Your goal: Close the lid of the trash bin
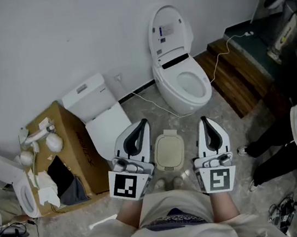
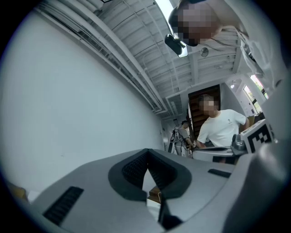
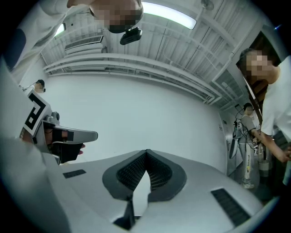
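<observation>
The left gripper point(image 1: 143, 122) and right gripper point(image 1: 204, 119) both had their fingers pressed together on nothing, and the small beige trash bin point(image 1: 171, 164) stood between and below the two pairs of fingertips, touched by neither. Its lid point(image 1: 169, 152) looked like thin, light, smooth plastic that would swing at a nudge, so closed fingertips pushing down near its free edge would likely suit better than a pinch; whether it already lay flat I could not tell
</observation>
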`<state>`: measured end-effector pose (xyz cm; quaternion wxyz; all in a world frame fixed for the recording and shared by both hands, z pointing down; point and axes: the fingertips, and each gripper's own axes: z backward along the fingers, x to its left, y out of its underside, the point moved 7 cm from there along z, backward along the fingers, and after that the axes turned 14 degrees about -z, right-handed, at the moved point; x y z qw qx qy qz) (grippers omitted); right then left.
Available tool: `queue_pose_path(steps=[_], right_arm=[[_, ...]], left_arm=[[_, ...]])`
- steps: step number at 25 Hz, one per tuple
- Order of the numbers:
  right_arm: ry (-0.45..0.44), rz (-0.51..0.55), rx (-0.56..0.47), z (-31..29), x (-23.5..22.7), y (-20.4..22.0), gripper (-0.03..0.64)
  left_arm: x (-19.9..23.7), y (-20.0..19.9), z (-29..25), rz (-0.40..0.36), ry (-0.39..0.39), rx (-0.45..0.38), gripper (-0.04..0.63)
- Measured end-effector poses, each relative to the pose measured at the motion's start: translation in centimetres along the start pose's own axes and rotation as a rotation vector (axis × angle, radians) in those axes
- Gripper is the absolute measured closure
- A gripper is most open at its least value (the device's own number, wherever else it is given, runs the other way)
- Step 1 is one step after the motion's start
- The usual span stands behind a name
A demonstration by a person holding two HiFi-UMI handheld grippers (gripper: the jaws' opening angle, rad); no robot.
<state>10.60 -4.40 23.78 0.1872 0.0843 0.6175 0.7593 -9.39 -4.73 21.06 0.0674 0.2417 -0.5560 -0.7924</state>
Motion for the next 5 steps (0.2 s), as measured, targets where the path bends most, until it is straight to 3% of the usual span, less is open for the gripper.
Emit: queue_pose_path(steps=[5], right_arm=[[0.004,0.004,-0.001,-0.01,-0.3,-0.1,0.611]], left_arm=[[-0.22,0.5,0.08,0.008,-0.002,0.037,0.598]])
